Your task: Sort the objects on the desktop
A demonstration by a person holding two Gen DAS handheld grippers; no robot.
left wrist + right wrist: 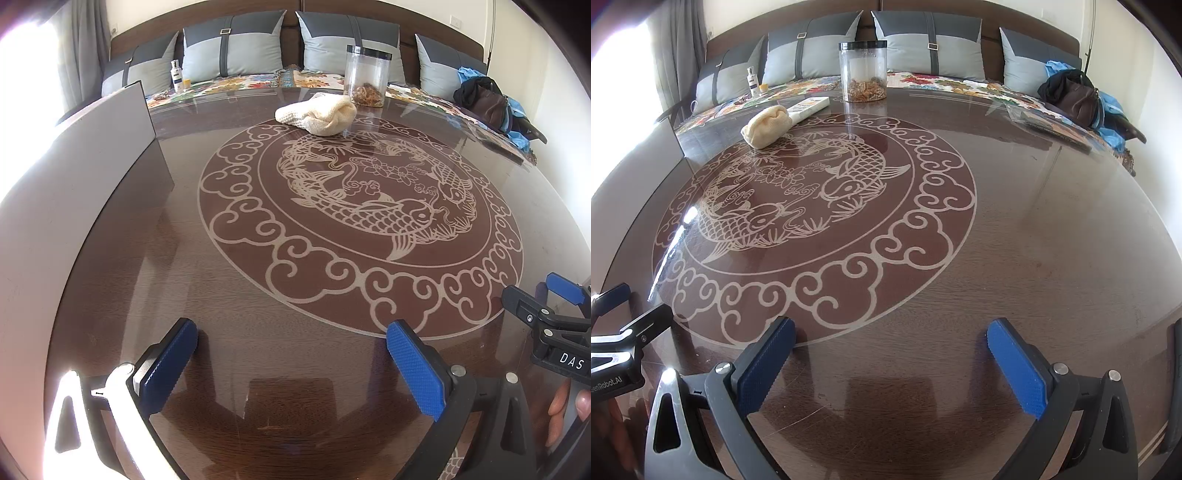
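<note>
A cream rolled towel [317, 116] lies at the far side of the round glass-topped table [258, 295]; it also shows in the right wrist view [767, 126]. Behind it stands a clear plastic jar [366, 75] with a black lid and brown contents, also in the right wrist view [863, 72]. A white tube [809, 107] lies beside the towel. My left gripper [291, 350] is open and empty above the near table edge. My right gripper [892, 350] is open and empty too, and shows at the left view's right edge [546, 314].
A grey upright panel [92, 147] stands along the table's left side. Behind the table is a sofa with grey cushions [236, 48], a small white bottle [177, 75], and a dark bag [487, 99] on blue cloth at the right.
</note>
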